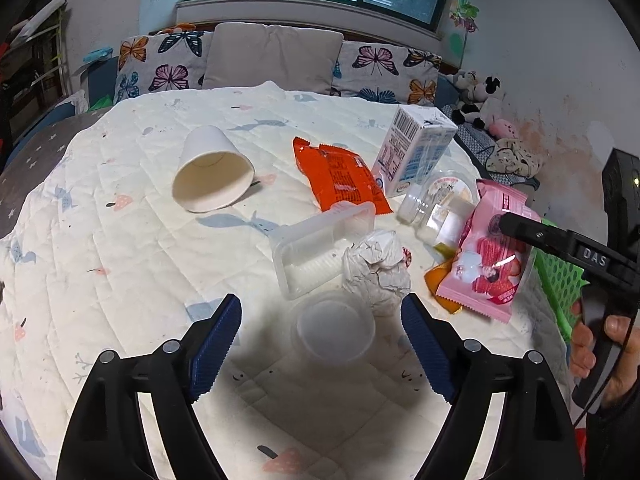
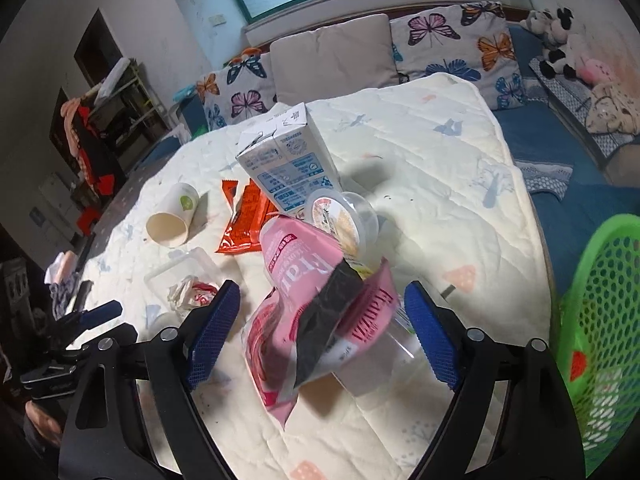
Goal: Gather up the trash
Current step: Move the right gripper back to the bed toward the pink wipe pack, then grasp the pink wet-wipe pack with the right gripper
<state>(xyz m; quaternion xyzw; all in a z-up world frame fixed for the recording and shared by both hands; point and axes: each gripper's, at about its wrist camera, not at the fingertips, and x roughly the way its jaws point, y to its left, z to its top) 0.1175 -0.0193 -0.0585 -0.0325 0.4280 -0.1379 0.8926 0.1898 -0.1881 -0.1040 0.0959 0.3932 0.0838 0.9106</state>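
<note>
Both claws are spread wide with nothing pinched. Left claw (image 1: 321, 344) hangs over a small clear tub (image 1: 334, 328) on the quilt (image 1: 120, 264); the tub sits between the blue pads without touching either, and its pale wall is hard to trace against the bright cloth. Right claw (image 2: 322, 334) frames a pink packet (image 2: 304, 280) that is blurred; its pads stand clear of the wrapper on both sides, and whether the packet lies flat or is propped up cannot be told. A dark patch across the packet is unreadable.

Trash lies scattered on the quilt: a paper cup (image 1: 212, 172) on its side, an orange wrapper (image 1: 340, 176), a milk carton (image 1: 416, 152), a clear tray (image 1: 320, 248) partly covering the wrapper's lower edge, and a paper ball (image 1: 378, 272) touching the tray. A lidded clear cup (image 1: 440, 204) leans by the carton, half hidden behind the packet. Something orange peeks from under the packet, unidentifiable.

A green basket (image 2: 600, 320) stands at the right edge, cut off by the frame in both views. A hand (image 1: 600, 344) shows only partly.
</note>
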